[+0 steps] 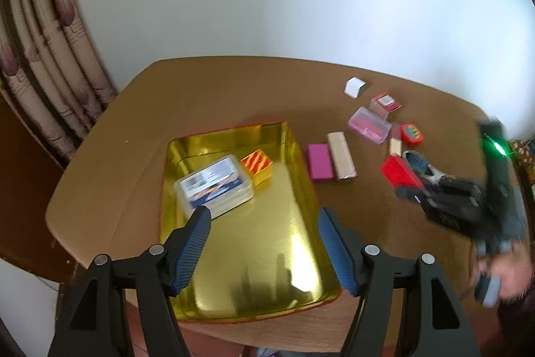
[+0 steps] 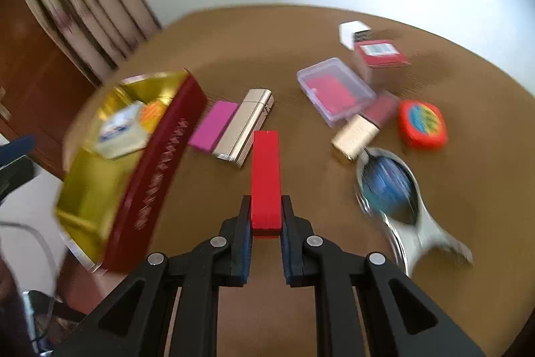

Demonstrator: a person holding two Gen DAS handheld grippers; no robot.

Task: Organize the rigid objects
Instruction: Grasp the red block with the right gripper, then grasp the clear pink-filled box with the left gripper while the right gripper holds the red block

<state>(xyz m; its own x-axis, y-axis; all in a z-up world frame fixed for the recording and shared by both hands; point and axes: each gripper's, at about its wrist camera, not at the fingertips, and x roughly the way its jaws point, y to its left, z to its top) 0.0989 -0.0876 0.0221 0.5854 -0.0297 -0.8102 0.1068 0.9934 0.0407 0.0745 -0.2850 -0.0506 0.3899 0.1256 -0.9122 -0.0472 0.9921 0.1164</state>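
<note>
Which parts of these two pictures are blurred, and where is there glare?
Left wrist view: the right gripper is smeared by motion, and a bright glare patch lies on the gold metal tray. Right wrist view: the tray and the silver oval brush are blurred, while the gripped red rectangular block stays fairly sharp.

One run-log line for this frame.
right gripper: shut on red block | left gripper: open, over gold tray | tray: two boxes

Right tool [image 1: 411, 191] motion-blurred; tin [image 2: 140, 189] smeared, lettering unreadable; red block's [image 2: 265, 176] near end hidden.
</note>
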